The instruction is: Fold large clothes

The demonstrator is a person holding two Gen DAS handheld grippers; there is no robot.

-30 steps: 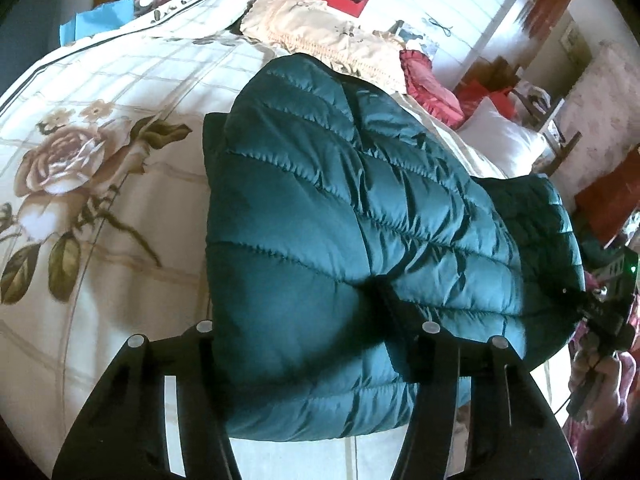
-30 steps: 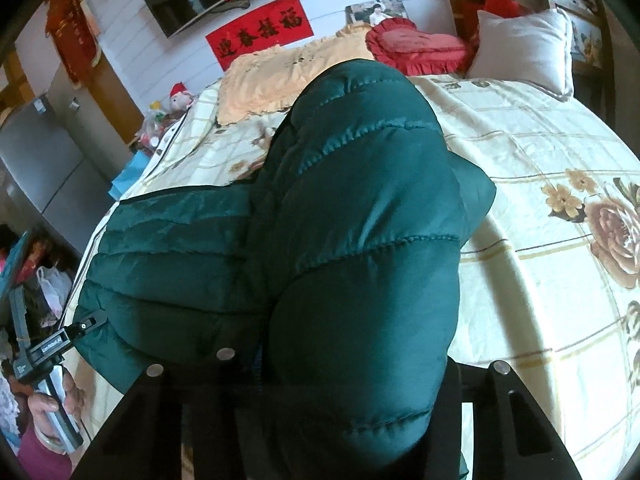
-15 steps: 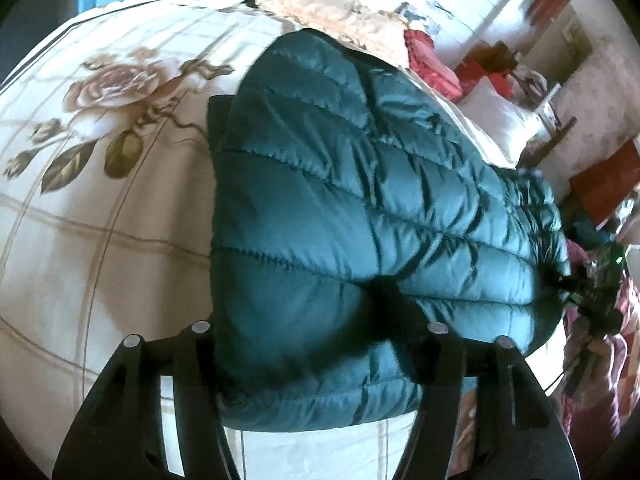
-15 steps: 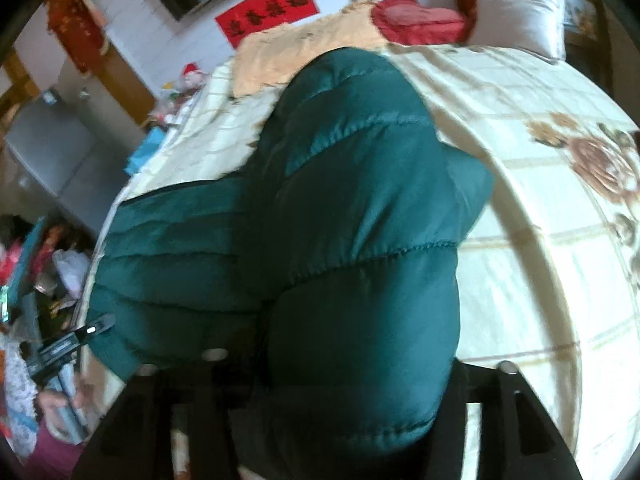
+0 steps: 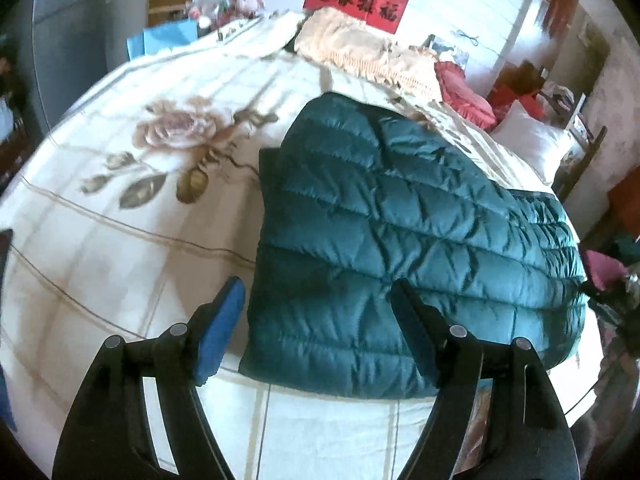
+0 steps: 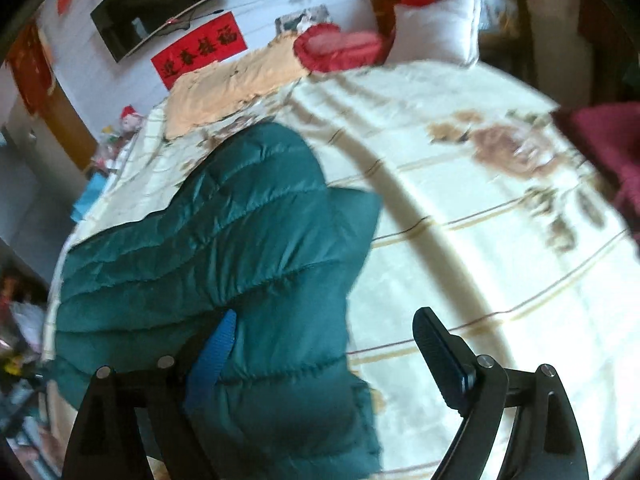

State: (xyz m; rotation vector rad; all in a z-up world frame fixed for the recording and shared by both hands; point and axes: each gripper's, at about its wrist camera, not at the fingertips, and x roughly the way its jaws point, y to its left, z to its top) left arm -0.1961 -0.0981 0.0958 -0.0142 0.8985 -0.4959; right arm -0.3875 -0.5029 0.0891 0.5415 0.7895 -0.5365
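Observation:
A teal quilted puffer jacket (image 5: 380,220) lies folded on the bed (image 5: 120,260). My left gripper (image 5: 318,312) hovers at its near edge with its jaws opening. The blue pad (image 5: 224,320) on the left finger stands off the jacket's side, and nothing is pinched. In the right wrist view the jacket (image 6: 240,240) fills the left half. My right gripper (image 6: 326,344) is over its near right corner, jaws opening wide. Its left pad (image 6: 216,352) is above the fabric, and its right finger is over bare quilt (image 6: 480,260).
The bed has a cream floral quilt. At its far end lie a peach blanket (image 5: 360,52), a red cushion (image 5: 464,96) and a white pillow (image 5: 532,148). A dark red cloth (image 6: 604,148) sits at the bed's right edge. Clutter stands around the bed.
Both grippers were shut on the jacket's near edge; both have let go, opened and drawn back. The jacket now rests flat on the quilt.

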